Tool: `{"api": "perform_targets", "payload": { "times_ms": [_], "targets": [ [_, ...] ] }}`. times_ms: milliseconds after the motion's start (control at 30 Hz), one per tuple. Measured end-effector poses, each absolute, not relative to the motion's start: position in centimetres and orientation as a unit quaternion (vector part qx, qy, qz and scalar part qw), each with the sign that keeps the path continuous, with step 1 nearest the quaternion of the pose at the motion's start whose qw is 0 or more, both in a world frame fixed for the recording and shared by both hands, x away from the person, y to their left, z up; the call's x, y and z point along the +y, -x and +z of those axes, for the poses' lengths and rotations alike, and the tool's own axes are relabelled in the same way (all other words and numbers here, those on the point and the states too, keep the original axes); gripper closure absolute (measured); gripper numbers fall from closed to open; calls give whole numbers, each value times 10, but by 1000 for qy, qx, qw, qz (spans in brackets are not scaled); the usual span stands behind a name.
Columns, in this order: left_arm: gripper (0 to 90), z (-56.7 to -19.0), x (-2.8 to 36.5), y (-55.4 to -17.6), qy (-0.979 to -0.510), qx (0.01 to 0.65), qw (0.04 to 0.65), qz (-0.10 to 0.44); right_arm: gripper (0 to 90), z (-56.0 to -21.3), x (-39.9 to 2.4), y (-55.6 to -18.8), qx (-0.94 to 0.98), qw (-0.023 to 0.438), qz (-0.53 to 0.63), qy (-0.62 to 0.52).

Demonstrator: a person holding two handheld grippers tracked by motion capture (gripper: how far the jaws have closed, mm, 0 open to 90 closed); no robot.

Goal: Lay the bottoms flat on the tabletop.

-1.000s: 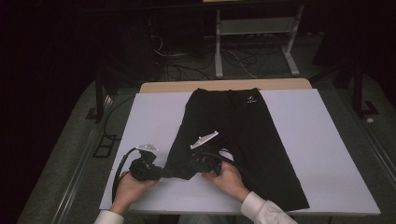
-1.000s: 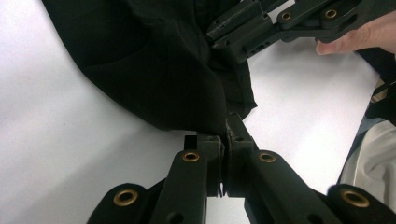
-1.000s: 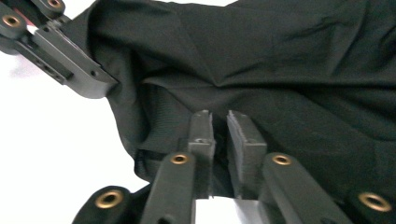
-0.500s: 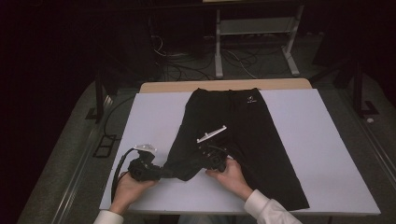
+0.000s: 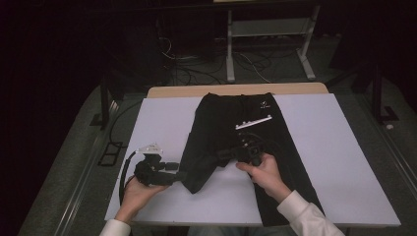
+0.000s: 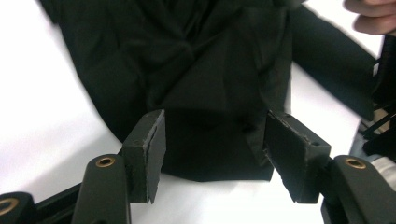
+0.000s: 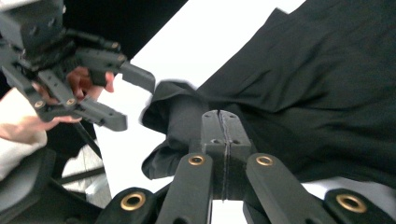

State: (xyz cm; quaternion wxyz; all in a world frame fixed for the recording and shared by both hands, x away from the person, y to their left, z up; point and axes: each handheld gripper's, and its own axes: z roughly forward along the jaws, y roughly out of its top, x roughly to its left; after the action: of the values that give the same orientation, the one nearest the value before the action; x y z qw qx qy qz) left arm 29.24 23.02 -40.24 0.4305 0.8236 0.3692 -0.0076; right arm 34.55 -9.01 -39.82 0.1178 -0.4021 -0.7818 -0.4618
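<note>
Black trousers (image 5: 255,123) lie lengthwise on the white table (image 5: 334,162), waistband at the far end. One leg is folded back, and its hem (image 6: 219,158) rests near the front left. My right gripper (image 5: 219,155) is over the middle of the trousers, shut on a bunched fold of that leg (image 7: 177,116), its jaws pressed together. My left gripper (image 5: 176,170) sits at the table's front left, open, its jaws standing wide on either side of the hem. In the right gripper view, the left gripper (image 7: 121,100) is at the upper left, open and empty.
A wooden table edge (image 5: 236,90) runs behind the white sheet. Beyond it are a metal frame (image 5: 231,44) and floor cables (image 5: 196,73) in the dark. The left gripper's cable (image 5: 123,172) loops off the front left. White surface lies bare to the right (image 5: 354,187).
My right gripper has moved away from me toward the waistband, dragging the trouser leg fold with it. The left gripper has stayed near the front left.
</note>
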Motion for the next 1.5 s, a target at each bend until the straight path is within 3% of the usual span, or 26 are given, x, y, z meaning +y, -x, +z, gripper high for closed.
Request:
{"api": "perform_targets", "payload": {
  "times_ms": [233,467,700,933,1033,1200,1400,1500],
  "targets": [
    [375,-399,217,-290,-834,330,442,-9,890,-392,-131,-347,-763,111,-467,433],
    [397,-410,176,-286,-869,258,420,-33,890,-412,-166,-352,-741,115,-461,474],
    [397,-428,131,-287,-902,202,378,-42,890,-423,-180,-352,-734,121,-456,489],
    [398,-442,119,-278,-920,174,348,-47,890,-427,-186,-352,-729,126,-457,494],
    [451,-444,119,-275,-924,167,342,-26,889,-429,-185,-352,-727,128,-457,496],
    [631,-443,114,-268,-937,135,322,31,890,-429,-183,-351,-728,130,-457,494],
    [881,-442,108,-267,-940,120,319,29,889,-431,-184,-349,-729,136,-454,494],
    [892,-441,110,-270,-939,125,319,14,890,-430,-184,-348,-727,140,-456,493]
  ]
}}
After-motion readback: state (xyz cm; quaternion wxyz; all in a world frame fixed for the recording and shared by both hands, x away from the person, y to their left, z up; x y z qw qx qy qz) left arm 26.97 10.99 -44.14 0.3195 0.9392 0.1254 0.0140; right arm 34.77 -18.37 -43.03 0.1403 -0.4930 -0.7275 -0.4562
